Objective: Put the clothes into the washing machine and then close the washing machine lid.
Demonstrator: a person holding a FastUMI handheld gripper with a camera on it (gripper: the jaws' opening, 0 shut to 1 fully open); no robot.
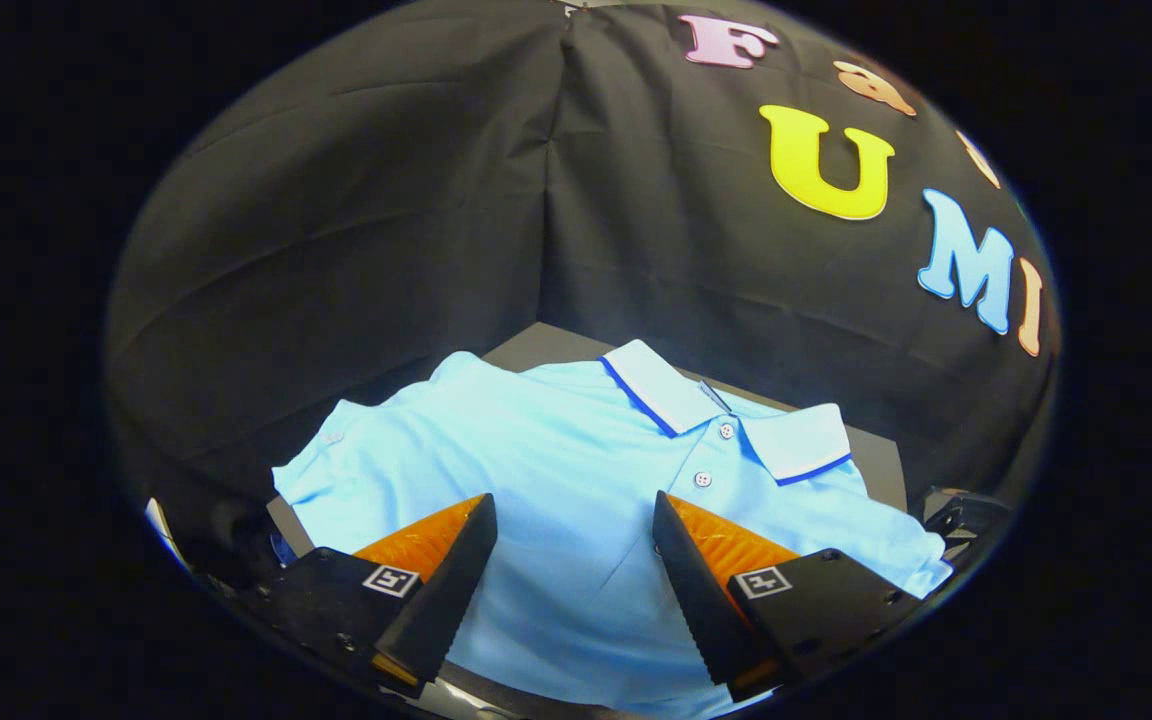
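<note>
Above the light blue polo shirt (556, 470), the hand-held gripper (574, 520) hangs spread wide, grasping nothing.

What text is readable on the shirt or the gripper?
Polo shirt: no words, logo or number visible.
Collar tag: too small to read.
Square markers on the gripper, which is open with its fingers over the shirt's front: coded patterns, no words.

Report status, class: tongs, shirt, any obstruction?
Tongs open, hovering over the garment, gripping nothing. Light blue polo shirt with white, blue-edged collar lies spread flat on dark grey surface, between and beyond the fingers. Nothing in the way.
</note>
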